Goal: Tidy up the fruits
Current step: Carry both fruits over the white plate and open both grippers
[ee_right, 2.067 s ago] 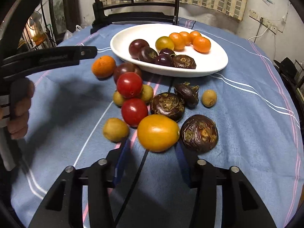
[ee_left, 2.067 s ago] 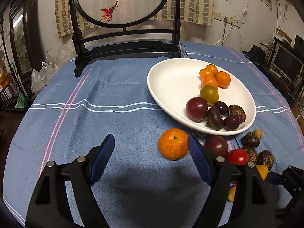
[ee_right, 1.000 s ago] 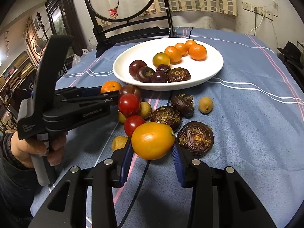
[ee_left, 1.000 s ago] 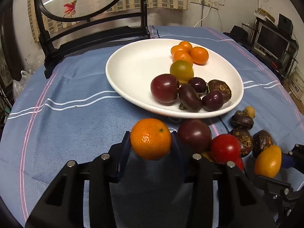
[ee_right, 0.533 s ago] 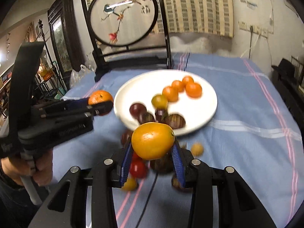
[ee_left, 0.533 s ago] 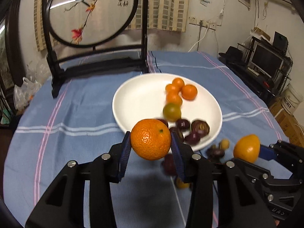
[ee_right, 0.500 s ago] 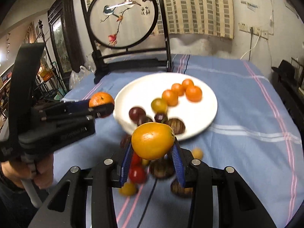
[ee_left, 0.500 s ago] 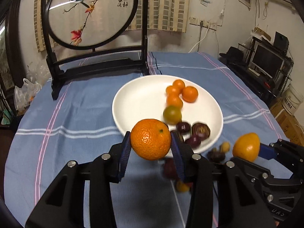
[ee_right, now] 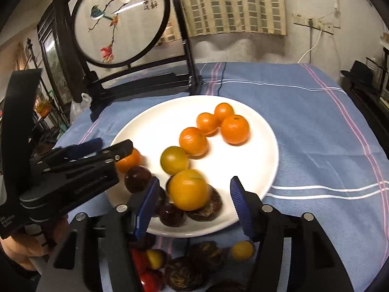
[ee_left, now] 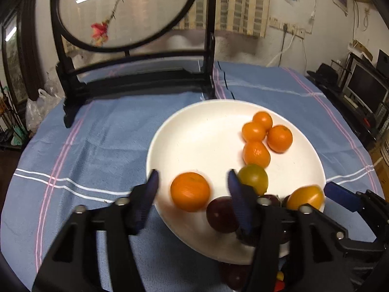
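Motion blur smears the mandarin (ee_left: 190, 191) and the yellow-orange tomato (ee_right: 188, 189), while the plate (ee_right: 262, 146) hides part of the dark fruits (ee_right: 206, 206).

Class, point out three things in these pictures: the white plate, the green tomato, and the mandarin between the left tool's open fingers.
white plate (ee_left: 194, 133), left wrist view, bare inner surface.
green tomato (ee_right: 174, 159), right wrist view, middle of its skin.
mandarin (ee_left: 190, 191), left wrist view, centre of the blurred fruit.
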Demonstrator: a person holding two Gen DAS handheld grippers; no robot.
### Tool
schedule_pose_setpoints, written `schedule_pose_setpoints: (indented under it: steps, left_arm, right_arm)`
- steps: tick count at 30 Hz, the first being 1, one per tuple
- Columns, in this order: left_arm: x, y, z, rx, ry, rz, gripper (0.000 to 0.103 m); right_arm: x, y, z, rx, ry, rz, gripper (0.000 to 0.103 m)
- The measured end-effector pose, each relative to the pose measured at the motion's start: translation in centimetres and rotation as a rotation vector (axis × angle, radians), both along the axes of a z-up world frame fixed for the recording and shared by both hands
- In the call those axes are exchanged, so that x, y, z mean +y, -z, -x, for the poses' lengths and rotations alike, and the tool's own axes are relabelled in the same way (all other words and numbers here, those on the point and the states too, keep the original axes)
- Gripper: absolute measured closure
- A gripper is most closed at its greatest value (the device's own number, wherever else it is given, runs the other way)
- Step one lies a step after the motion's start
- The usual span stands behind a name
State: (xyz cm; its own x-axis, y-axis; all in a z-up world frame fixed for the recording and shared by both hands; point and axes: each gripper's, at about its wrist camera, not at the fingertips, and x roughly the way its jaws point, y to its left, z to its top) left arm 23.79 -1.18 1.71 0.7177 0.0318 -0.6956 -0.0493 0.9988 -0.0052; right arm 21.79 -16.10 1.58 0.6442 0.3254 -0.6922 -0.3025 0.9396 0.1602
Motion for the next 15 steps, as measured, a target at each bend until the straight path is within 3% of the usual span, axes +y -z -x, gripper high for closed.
schedule_pose_setpoints:
  steps: [7,10,15]
  left_arm:
    - [0.1,-0.6,2.5,-0.038,-0.010,-0.008,0.031]
    - [0.5,-0.7,4.4,-0.052,-0.023,-0.020,0.018]
    - [1.4,-0.4,7.3,-0.057,-0.017,-0.008,0.017]
  right_arm:
    - [-2.0,-0.7,1.6,-0.005,-0.004,-0.010,0.041]
    - [-2.7,-0.7,2.6,-0.012,-0.008,0.012,0.040]
    - [-3.5,-0.5,4.9,-0.010,-0.099,0.085,0.035]
